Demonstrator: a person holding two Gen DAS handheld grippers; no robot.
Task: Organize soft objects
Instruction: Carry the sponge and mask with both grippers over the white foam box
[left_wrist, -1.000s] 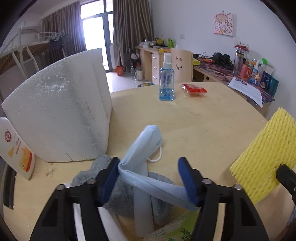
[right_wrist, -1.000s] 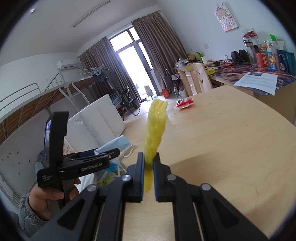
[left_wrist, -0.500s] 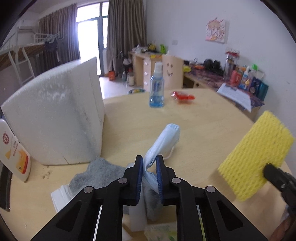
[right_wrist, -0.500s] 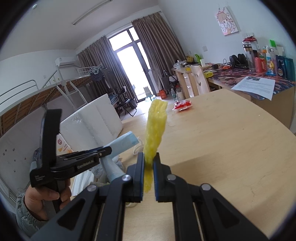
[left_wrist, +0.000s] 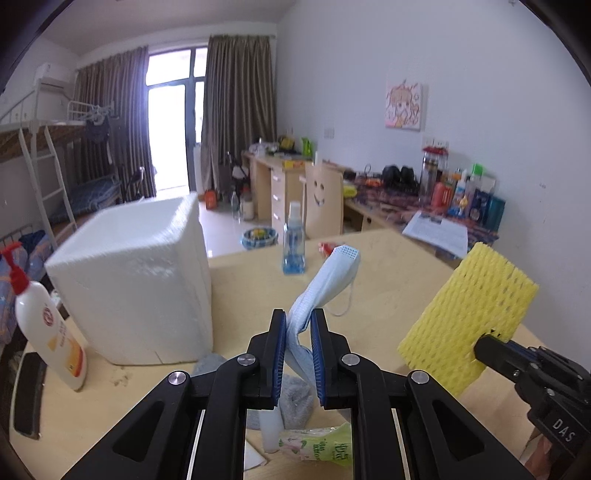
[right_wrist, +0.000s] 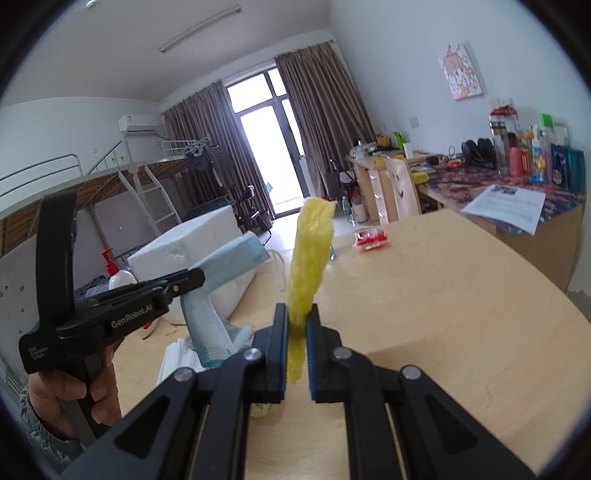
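Note:
My left gripper (left_wrist: 297, 325) is shut on a light blue face mask (left_wrist: 325, 277) and holds it lifted above the wooden table (left_wrist: 388, 280); the mask also shows in the right wrist view (right_wrist: 236, 258). My right gripper (right_wrist: 296, 325) is shut on a yellow foam net sleeve (right_wrist: 308, 258), held upright above the table; the sleeve shows at the right in the left wrist view (left_wrist: 469, 317). A grey cloth (left_wrist: 295, 398) and a green tissue pack (left_wrist: 317, 446) lie on the table below my left gripper.
A white foam box (left_wrist: 136, 280) stands at the left with a white lotion pump bottle (left_wrist: 48, 321) beside it. A blue spray bottle (left_wrist: 293, 240) and a red packet (right_wrist: 371, 238) sit farther back. A desk with bottles and papers (left_wrist: 439, 229) stands at the right.
My left gripper closed on the face mask and lifted it off the grey cloth. The right gripper kept holding the yellow foam sleeve, nearly still.

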